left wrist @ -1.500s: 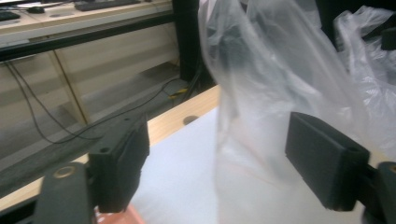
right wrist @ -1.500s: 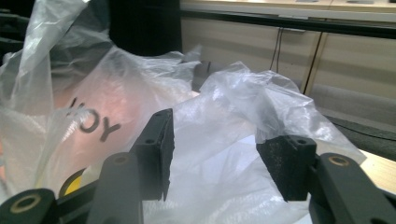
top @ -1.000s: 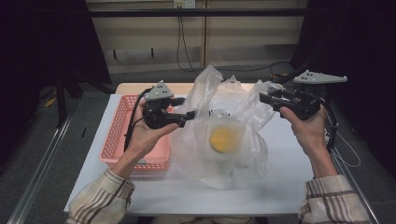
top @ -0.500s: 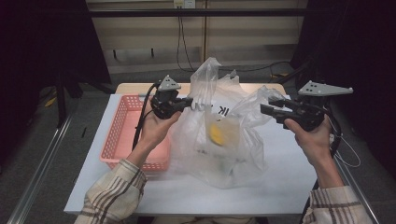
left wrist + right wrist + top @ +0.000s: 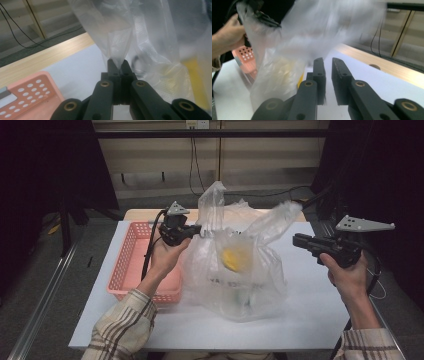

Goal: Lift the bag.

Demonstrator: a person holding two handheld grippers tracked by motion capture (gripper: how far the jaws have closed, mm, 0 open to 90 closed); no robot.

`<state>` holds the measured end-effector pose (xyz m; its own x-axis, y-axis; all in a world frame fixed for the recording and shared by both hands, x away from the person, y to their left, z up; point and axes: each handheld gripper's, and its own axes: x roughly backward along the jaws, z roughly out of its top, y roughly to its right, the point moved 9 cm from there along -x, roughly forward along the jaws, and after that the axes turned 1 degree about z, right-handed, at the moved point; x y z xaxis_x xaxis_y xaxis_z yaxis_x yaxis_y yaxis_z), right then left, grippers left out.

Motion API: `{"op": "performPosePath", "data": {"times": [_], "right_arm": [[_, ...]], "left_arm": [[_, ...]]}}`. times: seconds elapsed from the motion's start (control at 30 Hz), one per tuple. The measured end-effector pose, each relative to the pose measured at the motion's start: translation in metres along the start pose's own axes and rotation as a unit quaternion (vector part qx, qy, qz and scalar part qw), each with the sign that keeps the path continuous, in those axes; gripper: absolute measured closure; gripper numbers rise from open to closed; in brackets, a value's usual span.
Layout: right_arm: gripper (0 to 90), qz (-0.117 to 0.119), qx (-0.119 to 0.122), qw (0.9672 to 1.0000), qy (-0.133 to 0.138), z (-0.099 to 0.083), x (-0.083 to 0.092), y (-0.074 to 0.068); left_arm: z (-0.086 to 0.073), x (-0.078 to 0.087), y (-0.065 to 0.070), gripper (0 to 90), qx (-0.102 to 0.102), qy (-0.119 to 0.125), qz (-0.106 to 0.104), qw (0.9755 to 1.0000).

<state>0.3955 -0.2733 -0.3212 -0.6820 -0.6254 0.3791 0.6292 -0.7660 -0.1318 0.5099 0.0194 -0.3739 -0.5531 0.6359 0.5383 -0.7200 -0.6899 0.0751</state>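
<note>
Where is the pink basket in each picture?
High view: the pink basket sits left of centre on the table, beside the plastic bag.
Left gripper view: bottom left corner.
Right gripper view: left edge, behind the bag.
Shared landmark: the clear plastic bag, to which the basket is next every time.

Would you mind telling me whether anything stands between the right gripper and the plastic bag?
Nothing visible does. The right gripper points across bare white table at the plastic bag, its jaws apart with nothing between them.
</note>
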Motion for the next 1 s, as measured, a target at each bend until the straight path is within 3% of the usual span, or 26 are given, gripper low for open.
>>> {"op": "performPosePath", "data": {"times": [0.2,0.27,0.33,0.43,0.6,0.83,1.0], "right_arm": [[60.6,-0.035,-0.008,0.9993,-0.002,-0.011,-0.004,0.008],[56.6,-0.045,-0.006,0.999,-0.002,-0.013,-0.007,0.009],[53.7,-0.052,-0.005,0.9987,0.002,-0.014,-0.008,0.009],[48.6,-0.061,-0.005,0.9981,0.006,-0.018,-0.009,0.008],[44.3,-0.071,0.002,0.9975,0.004,-0.024,-0.009,-0.001],[36.7,-0.083,-0.002,0.9965,0.008,-0.035,-0.006,-0.009],[31.7,-0.095,-0.009,0.9954,0.001,-0.048,-0.005,-0.011]], "left_arm": [[0.003,0.007,0.01,87.6,-0.009,0.032,-0.036,0.9988],[0.004,0.011,0.011,76.2,-0.015,0.041,-0.034,0.9985],[0.005,0.017,0.013,71.0,-0.021,0.051,-0.037,0.9978],[0.005,0.03,0.013,49.8,-0.018,0.062,-0.03,0.9975],[0.004,0.053,0.016,28.5,-0.029,0.082,-0.03,0.9958],[-0.008,0.075,0.017,13.1,-0.042,0.082,-0.011,0.9957],[-0.026,0.082,0.017,9.9,-0.044,0.074,-0.008,0.9963]]}}
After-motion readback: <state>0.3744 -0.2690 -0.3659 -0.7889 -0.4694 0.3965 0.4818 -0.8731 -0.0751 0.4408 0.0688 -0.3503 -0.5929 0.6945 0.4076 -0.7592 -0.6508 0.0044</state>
